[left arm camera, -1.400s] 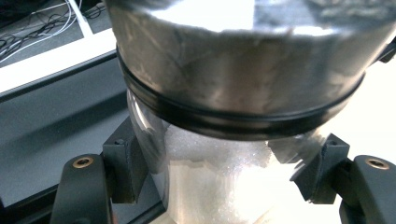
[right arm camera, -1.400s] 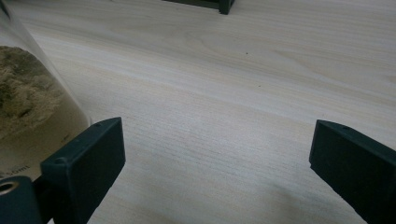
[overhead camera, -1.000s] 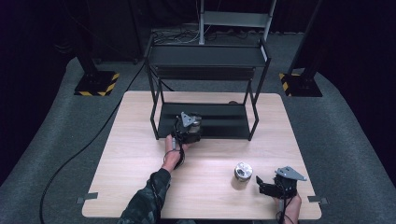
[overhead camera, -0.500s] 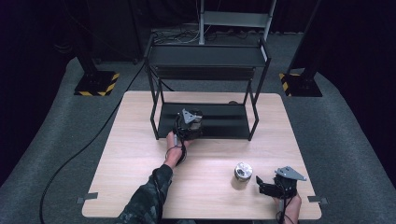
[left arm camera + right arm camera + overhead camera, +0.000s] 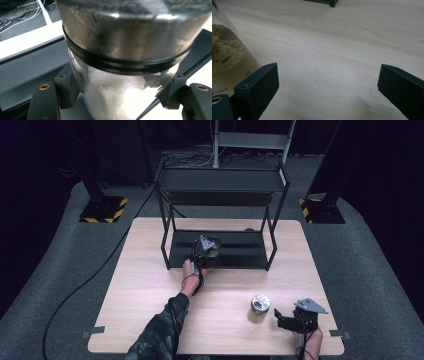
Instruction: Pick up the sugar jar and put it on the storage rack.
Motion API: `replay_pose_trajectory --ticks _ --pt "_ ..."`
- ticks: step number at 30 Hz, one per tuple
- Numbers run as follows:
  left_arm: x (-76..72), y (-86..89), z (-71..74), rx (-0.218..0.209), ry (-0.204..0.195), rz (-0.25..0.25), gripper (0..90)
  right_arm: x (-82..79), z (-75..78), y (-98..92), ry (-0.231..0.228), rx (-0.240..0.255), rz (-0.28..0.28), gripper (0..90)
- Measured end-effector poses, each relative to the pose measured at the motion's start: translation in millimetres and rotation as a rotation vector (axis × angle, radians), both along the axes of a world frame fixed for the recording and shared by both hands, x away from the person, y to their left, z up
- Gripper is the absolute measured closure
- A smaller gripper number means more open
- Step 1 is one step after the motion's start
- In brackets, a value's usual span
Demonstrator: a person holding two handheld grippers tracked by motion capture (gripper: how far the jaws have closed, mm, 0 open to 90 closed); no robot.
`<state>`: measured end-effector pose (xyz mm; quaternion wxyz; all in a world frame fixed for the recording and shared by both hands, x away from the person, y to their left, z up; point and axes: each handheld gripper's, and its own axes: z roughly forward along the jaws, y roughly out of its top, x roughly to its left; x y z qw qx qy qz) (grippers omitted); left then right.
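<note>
My left gripper (image 5: pixel 206 251) is shut on a glass jar (image 5: pixel 120 105) of white powder with a metal lid (image 5: pixel 125 32). It holds the jar at the front of the black rack's bottom shelf (image 5: pixel 245 254). The pads (image 5: pixel 66 87) press the glass on both sides just under the lid. A second jar (image 5: pixel 259 306) with a metal lid and brownish contents stands on the table near the front right. My right gripper (image 5: pixel 281 319) rests just right of it, jaws wide apart with nothing between them. In the right gripper view that jar (image 5: pixel 227 55) stands left of the left jaw, outside the right gripper's (image 5: pixel 329 85) jaws.
The black two-level rack (image 5: pixel 220 180) stands at the far middle of the wooden table (image 5: pixel 145 275); its posts frame the bottom shelf. Cables trail off the table's left side over the grey floor. Two stands with striped yellow-and-black bases sit beyond the far corners.
The left gripper with its jar has edged slightly farther toward the rack's bottom shelf. The right gripper and the second jar have kept still.
</note>
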<state>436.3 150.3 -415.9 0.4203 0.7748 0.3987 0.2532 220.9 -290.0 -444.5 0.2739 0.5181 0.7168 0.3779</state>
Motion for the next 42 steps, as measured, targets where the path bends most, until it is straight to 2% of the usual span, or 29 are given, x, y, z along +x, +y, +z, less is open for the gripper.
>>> replay_pose_trajectory --ticks 2,7,11,23,37,42 --pt "2.2 -1.6 -0.7 0.001 0.004 0.001 30.3 0.0 0.0 0.1 0.000 0.000 0.000 2.7" --pt "10.0 -1.3 -5.8 -0.039 0.039 0.015 30.3 0.1 0.0 -0.1 0.000 0.001 0.000 2.7" --pt "14.7 -1.6 -8.0 -0.052 0.064 0.021 30.3 -0.1 0.0 -0.1 0.000 0.000 0.001 2.8" --pt "16.0 0.8 -14.9 -0.068 0.052 0.023 30.2 -0.4 -0.1 0.0 -0.002 0.000 0.000 2.8" --pt "15.9 -2.2 -14.5 -0.064 0.051 0.041 30.2 -0.6 -0.4 -0.2 -0.003 0.002 -0.001 2.8" --pt "16.8 -5.2 -10.8 -0.054 0.065 0.057 29.5 -0.4 -0.3 -0.3 -0.002 0.002 0.000 2.8"
